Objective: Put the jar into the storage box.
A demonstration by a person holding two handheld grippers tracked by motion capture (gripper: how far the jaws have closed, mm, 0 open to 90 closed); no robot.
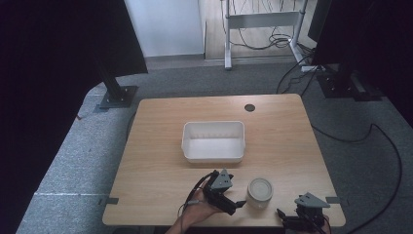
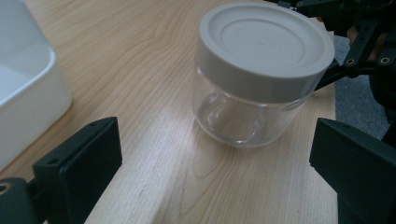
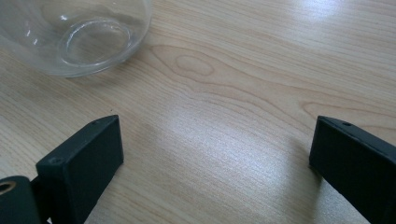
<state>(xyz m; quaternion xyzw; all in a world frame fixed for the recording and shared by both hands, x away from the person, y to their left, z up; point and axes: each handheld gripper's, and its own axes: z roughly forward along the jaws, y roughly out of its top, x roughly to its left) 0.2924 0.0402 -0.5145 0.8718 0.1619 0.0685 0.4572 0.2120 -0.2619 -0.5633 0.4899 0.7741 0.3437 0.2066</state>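
A clear glass jar with a grey screw lid stands upright near the table's front edge. My left gripper sits just left of it, held by a hand, jaws open and pointed at the jar. In the left gripper view the jar stands a little beyond the open jaws, apart from them. My right gripper is at the front right corner, open, aimed left. In the right gripper view the jar's glass base lies ahead and to the left, and bare wood lies between the jaws. Neither gripper touches the jar.
An empty white plastic bin sits mid-table behind the jar; its corner appears in the left gripper view. A round cable hole is near the far edge. The wooden table has grey carpet and cables around it.
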